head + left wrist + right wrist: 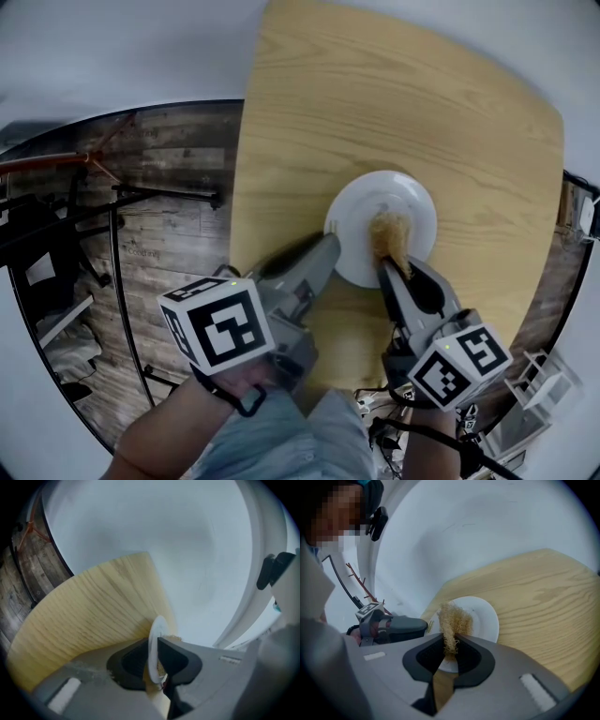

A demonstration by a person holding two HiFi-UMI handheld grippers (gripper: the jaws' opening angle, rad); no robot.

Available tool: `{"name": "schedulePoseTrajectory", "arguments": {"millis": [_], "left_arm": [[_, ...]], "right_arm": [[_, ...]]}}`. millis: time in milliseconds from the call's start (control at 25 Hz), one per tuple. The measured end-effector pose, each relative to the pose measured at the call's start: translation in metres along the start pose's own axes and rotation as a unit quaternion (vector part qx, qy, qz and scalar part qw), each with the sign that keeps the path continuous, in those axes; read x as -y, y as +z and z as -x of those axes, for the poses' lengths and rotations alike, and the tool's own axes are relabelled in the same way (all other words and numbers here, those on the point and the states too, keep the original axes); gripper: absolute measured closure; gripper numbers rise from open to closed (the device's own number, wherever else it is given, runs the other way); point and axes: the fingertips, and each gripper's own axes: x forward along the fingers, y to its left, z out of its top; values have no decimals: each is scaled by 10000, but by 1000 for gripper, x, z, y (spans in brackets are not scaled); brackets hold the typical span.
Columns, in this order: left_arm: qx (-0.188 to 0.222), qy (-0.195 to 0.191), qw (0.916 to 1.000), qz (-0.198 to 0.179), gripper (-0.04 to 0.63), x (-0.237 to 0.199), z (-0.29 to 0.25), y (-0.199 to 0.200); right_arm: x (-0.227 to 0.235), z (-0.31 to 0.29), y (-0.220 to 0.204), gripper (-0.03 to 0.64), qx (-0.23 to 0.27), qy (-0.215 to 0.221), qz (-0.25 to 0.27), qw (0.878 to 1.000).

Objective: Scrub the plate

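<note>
Left tongs [330, 240] are clamped on the plate [413, 201]: in the left gripper view the white rim [157, 631] stands edge-on between the two dark pads [133, 660], and both pads press against it. In the head view these tongs [155, 657] reach in from the lower left and grip the rim on its left side.

Right tongs [386, 269] are closed on a tan, fibrous scrubber [390, 234]. In the right gripper view the tuft [453, 618] is pinched at its near end between the jaws of the tongs [449, 645]. Its free end spreads over the plate's face [482, 617], from about the middle toward the near rim. The same view shows the left tongs [423, 625] coming in from the left, their tip at the plate's edge, just beside the scrubber.

The plate is round and white and sits on the pale wooden counter [375, 94], on the side toward the person, with bare wood all round its far half. Whether it lies flat or is tipped up a little by the left tongs, I cannot tell. The counter [543, 592] has a rounded corner at its far right.

Each tool carries a white marker cube, the left one [217, 328] large in the foreground and the right one [459, 364] lower right. A forearm [159, 441] runs up to the left tool. Beyond the counter's left edge is a dark plank floor [169, 187] with a black metal frame [117, 253] standing on it.
</note>
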Motion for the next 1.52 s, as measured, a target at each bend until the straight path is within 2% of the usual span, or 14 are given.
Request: {"name": "schedulePoseTrajectory", "arguments": {"millis": [120,160,240,320,360,440,680,800,1040,1240,1360,1520], "left_arm": [[-6,-294,9996,37,471,10,-5,3],[-35,-316,9995,19,471,11,-6,3],[-220,-62,9993,-306,472,8,-6,3],[-513,317,9945,-857,476,2,-2,-1],[-608,409,9924,-985,476,-1,-1,-3],[-664,373,9933,-865,476,-3,-1,-3],[-757,-164,9958,-483,477,6,-14,2],[-869,-259,9953,-352,552,3,-16,0],[-1004,-398,9932,-442,556,5,-18,-5],[-1061,-317,9923,-562,557,5,-12,-7],[-1013,-276,9922,-669,558,9,-7,-4],[-1058,-176,9881,-1107,558,18,-6,-3]], "right_arm": [[-1,2,-1,565,-45,108,-79,9999],[-2,3,-1,566,-52,126,-83,9999],[-4,4,-2,566,-85,148,-43,9998],[-7,3,-5,565,-141,181,24,9997],[-8,2,-7,566,-164,198,50,9997],[-8,2,-8,566,-186,222,61,9996],[-8,3,-8,568,-214,363,-30,9991],[-8,2,-8,568,-144,453,-182,9987],[-7,4,-8,566,8,460,-313,9985],[-8,10,-7,566,243,588,-731,9953],[-10,15,-1,566,274,382,-504,9976],[3,23,13,566,138,-159,373,9991]]}}
